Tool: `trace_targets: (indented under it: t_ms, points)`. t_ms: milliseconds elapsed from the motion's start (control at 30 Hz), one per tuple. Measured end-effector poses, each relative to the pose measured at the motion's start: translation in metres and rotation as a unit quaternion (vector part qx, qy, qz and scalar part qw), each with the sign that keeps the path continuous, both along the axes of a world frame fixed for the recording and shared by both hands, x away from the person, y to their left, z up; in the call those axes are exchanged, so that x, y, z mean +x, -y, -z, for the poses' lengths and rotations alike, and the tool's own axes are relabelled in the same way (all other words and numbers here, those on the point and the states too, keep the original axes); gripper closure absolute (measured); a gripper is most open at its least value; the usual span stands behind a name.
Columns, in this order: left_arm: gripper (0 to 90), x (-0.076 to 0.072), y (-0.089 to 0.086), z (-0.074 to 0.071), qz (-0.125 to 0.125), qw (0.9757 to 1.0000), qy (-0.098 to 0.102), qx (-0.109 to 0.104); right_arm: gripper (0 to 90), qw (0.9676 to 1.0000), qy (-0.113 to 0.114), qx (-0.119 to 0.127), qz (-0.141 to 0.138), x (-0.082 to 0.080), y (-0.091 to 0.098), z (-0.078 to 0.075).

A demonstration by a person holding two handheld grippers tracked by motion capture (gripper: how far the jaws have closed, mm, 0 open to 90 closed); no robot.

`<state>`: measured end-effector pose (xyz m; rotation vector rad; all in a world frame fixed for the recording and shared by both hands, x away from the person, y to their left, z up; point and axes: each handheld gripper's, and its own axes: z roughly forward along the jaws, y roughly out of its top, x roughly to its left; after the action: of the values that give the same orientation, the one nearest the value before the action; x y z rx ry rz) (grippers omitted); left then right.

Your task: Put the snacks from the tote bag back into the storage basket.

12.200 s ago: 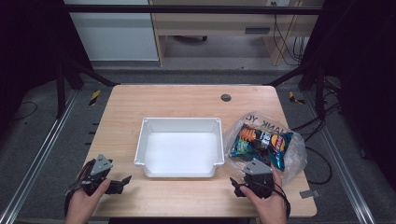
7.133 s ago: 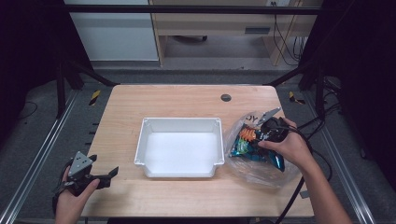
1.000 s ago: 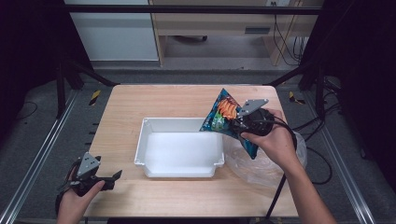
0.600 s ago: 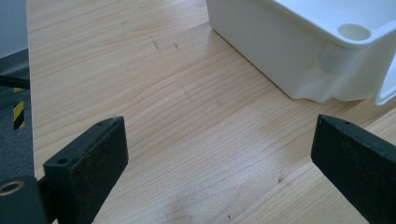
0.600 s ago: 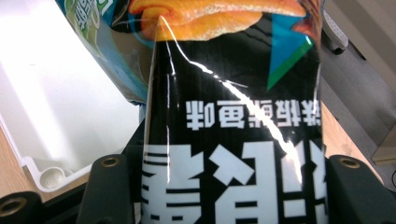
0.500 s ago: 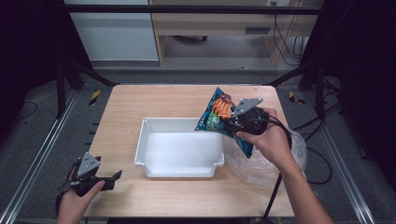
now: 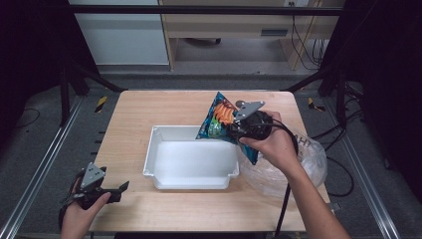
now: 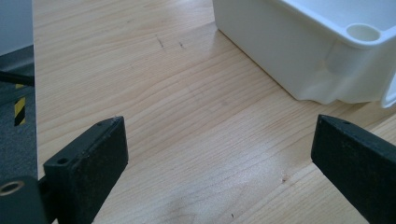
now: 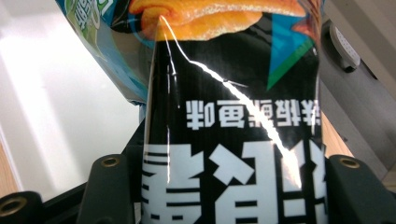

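A blue, black and orange snack bag [image 7: 218,119] hangs in the air over the right rear corner of the white bin [image 7: 192,160], with my right gripper [image 7: 238,130] shut on it. In the right gripper view the bag [image 9: 233,116] sits squeezed between both jaws, its print upside down, with the bin's white inside [image 9: 56,107] below at the left. My left gripper [image 7: 117,188] rests open at the table's front left corner. Its jaws stand wide apart over bare wood, nothing between them, and the bin's corner [image 8: 322,51] lies ahead at the right.
A crumpled clear plastic bag [image 7: 298,164] lies on the table right of the bin, under my right forearm. A small dark round thing [image 7: 240,104] sits near the table's far edge. Metal rails run along both sides of the wooden table [image 7: 149,109].
My right gripper has carried the snack bag leftward, from over the bin's right edge to over its right rear corner. The left gripper has stayed put.
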<state>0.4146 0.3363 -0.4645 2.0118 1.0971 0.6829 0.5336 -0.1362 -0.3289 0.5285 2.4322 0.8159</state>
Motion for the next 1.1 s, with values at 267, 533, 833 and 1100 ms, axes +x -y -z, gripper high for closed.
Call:
trace_targets:
  t_ms: [267, 533, 833, 1100]
  points:
    - [3.4, 0.000, -0.001, -0.001, -0.004, 1.0000, 0.004, 0.003, 42.2, 0.9998, -0.002, 0.000, -0.018, 0.004, -0.018, 0.004]
    - [3.6, 0.001, -0.001, -0.002, -0.002, 0.9999, 0.009, 0.008, 42.2, 0.9993, -0.012, -0.004, -0.034, 0.010, -0.037, 0.011]
    - [3.8, 0.002, 0.000, -0.002, -0.002, 0.9999, 0.009, 0.013, 42.2, 0.9987, -0.018, -0.009, -0.047, 0.017, -0.052, 0.018]
    - [3.8, 0.002, 0.001, -0.002, -0.001, 0.9999, 0.008, 0.011, 42.2, 0.9978, -0.024, -0.017, -0.060, 0.016, -0.067, 0.021]
